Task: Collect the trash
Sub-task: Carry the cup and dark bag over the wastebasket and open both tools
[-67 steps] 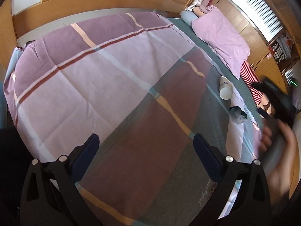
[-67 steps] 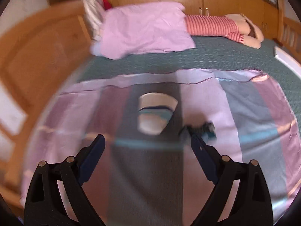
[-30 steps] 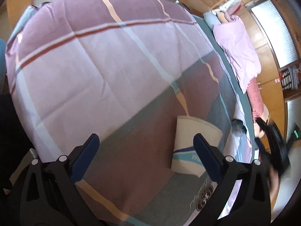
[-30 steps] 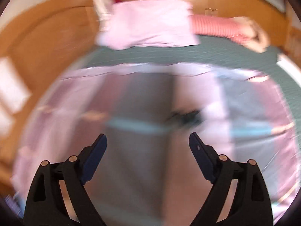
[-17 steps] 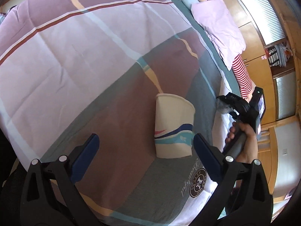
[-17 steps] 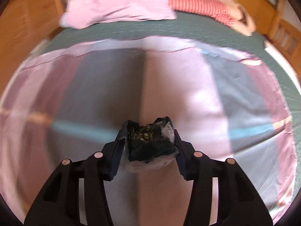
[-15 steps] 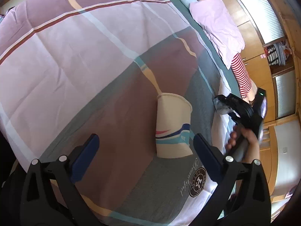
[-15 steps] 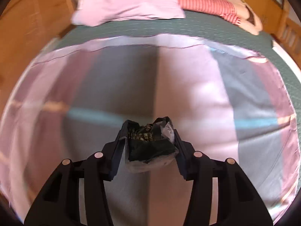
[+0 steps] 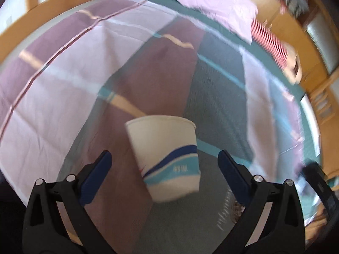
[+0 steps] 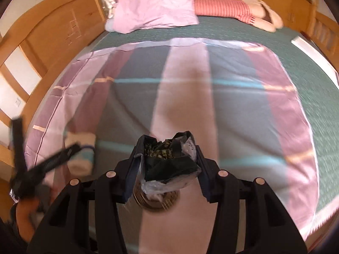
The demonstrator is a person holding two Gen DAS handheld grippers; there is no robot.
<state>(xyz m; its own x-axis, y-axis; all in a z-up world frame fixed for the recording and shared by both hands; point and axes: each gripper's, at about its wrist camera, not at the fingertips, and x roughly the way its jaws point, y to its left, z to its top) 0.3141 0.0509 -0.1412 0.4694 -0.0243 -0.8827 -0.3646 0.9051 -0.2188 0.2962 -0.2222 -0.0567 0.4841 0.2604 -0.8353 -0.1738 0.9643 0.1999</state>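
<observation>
A white paper cup [image 9: 167, 156] with a blue and teal wave lies on its side on the checked bedspread [image 9: 70, 89]. My left gripper [image 9: 164, 165] is open, its fingers on either side of the cup and apart from it. In the right wrist view my right gripper [image 10: 166, 160] is shut on a crumpled dark wrapper in clear plastic [image 10: 169, 163], held above the bedspread [image 10: 233, 110]. That view also catches the cup [image 10: 81, 153] at the left, with the blurred left gripper in front of it.
A pink pillow [image 10: 154, 8] and a stuffed toy in red stripes [image 10: 231, 8] lie at the head of the bed on a green cover [image 10: 296, 59]. A wooden bed frame [image 10: 53, 38] runs along the left. A round printed logo [image 10: 156, 201] shows under the wrapper.
My right gripper closed on the wrapper and lifted it off the bedspread, moving toward the cup. My left gripper rolled and moved until the cup sat between its fingers.
</observation>
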